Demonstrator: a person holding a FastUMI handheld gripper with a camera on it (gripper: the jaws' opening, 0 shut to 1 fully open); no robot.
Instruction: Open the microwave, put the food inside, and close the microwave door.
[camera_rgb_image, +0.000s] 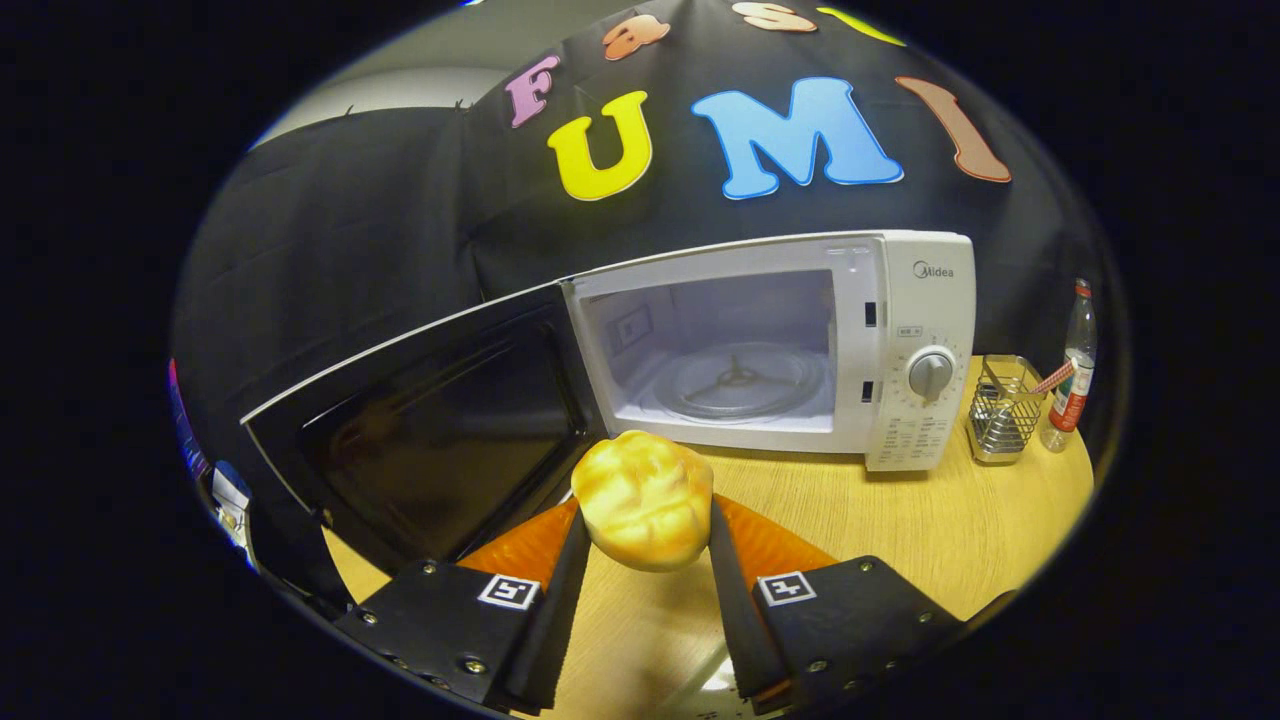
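Gripper (645, 530) clamped on bun (645, 498), microwave (780, 345) door (420, 430) open. Loading step: next carry bun forward onto turntable (740, 380).

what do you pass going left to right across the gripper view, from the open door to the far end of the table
microwave door → bread roll held in the gripper → microwave dial → wire basket → bottle
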